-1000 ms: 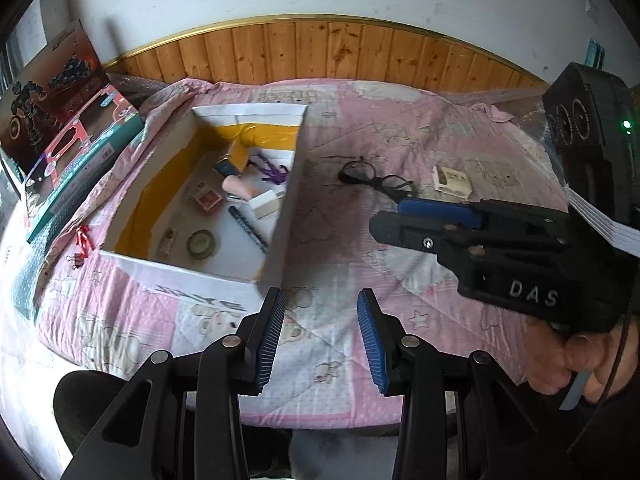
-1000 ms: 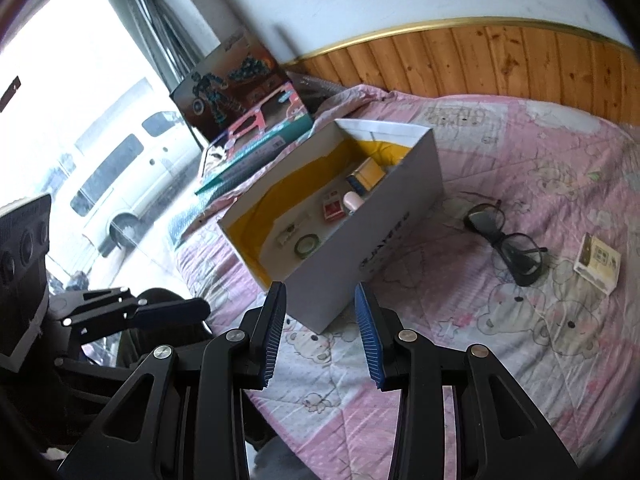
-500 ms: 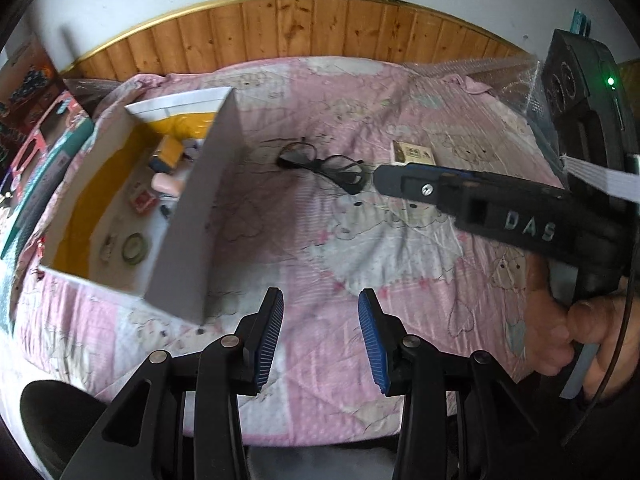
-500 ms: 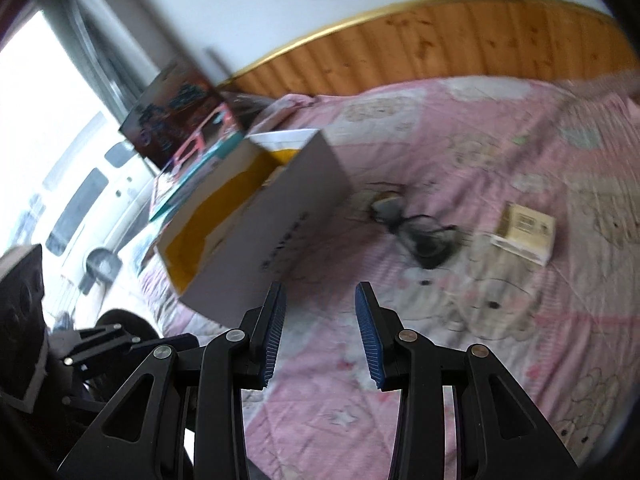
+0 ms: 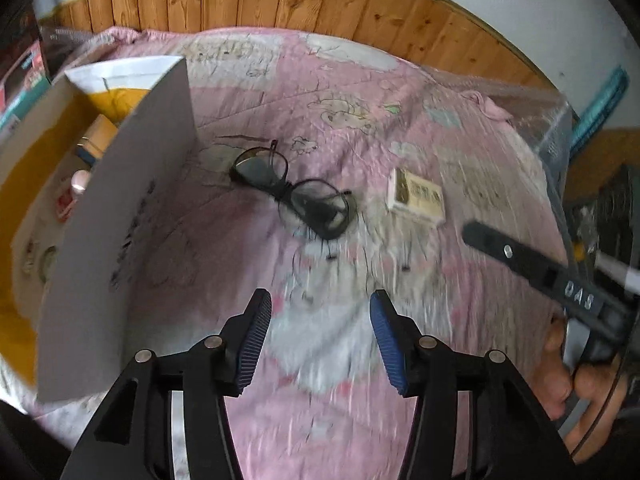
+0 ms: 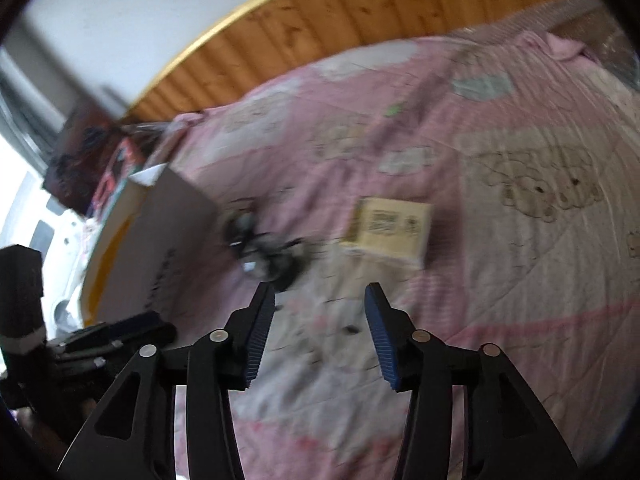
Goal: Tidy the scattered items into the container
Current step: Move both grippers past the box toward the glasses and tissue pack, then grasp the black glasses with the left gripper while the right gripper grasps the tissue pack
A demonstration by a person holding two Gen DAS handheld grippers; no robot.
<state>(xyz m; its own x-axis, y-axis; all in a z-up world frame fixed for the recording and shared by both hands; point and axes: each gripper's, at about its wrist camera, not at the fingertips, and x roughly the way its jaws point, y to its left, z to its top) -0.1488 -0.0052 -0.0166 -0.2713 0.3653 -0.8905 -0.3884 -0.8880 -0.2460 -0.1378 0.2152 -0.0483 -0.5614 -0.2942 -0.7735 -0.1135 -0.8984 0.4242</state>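
Black-framed glasses lie on the pink quilt, just right of the white cardboard box. A small cream packet rests right of them. My left gripper hovers open and empty, short of the glasses. In the right wrist view my right gripper is also open and empty, with the blurred glasses just beyond its left finger and the cream packet ahead. The box stands at the left. Several small items sit inside the box, partly hidden by its wall.
The pink quilt covers the bed up to a wooden wall panel. Toy boxes lean at the far left by a window. A hand holds the right gripper's handle at the right edge.
Both grippers have swung right, away from the box, and moved closer to the glasses and the cream packet. Both stay open, now spread wider. The views are motion-blurred.
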